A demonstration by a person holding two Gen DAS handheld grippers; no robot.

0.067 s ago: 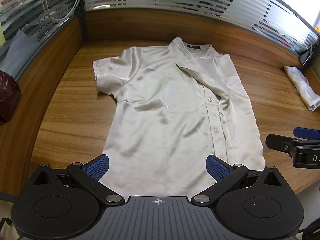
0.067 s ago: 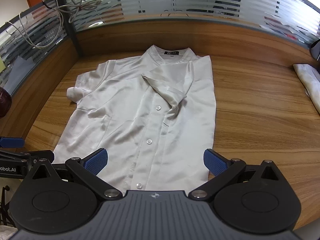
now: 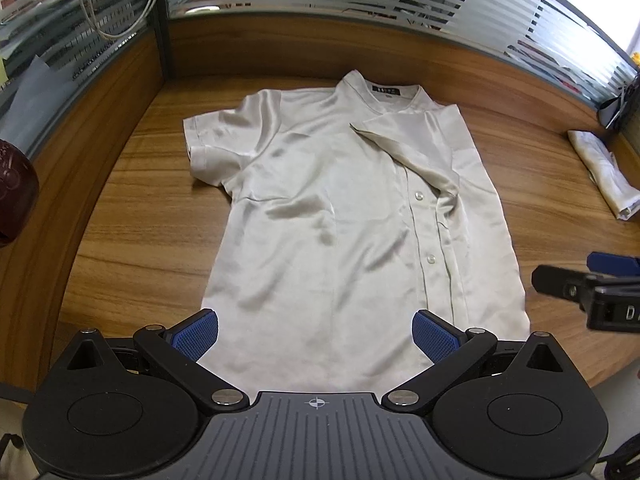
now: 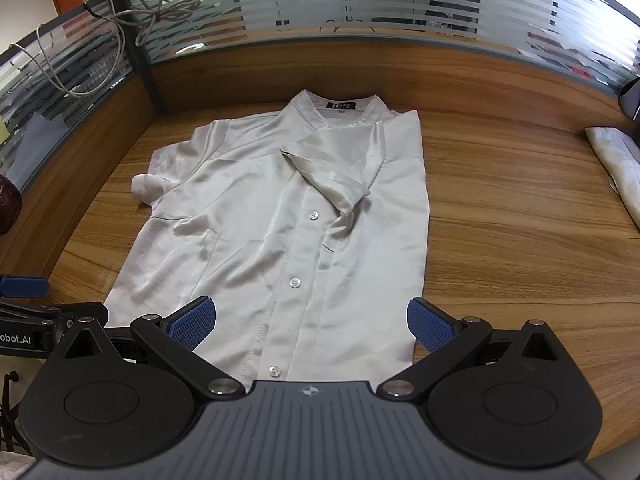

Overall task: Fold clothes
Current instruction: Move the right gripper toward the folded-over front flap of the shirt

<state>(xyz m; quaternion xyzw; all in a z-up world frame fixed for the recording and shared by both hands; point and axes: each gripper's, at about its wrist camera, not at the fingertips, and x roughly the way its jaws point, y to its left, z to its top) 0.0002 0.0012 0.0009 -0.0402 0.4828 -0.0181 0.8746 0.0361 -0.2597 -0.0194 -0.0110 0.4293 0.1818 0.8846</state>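
A cream satin short-sleeved shirt [image 3: 340, 220] lies flat, front up, on the wooden desk [image 3: 140, 232], collar away from me; it also shows in the right wrist view [image 4: 280, 232]. Its right side and sleeve [image 4: 340, 176] are folded in over the button placket. The left sleeve [image 3: 216, 140] still lies spread out. My left gripper [image 3: 316, 336] is open and empty above the hem. My right gripper [image 4: 312, 322] is open and empty above the hem, further right. The right gripper's fingers [image 3: 580, 284] show at the right edge of the left wrist view.
A folded pale cloth [image 3: 604, 172] lies at the desk's right, also seen in the right wrist view [image 4: 620, 164]. A dark red object [image 3: 12, 192] sits at the left edge. Wooden walls with striped glass panels [image 4: 360, 4] enclose the desk at back and left. Cables [image 4: 132, 12] hang at back left.
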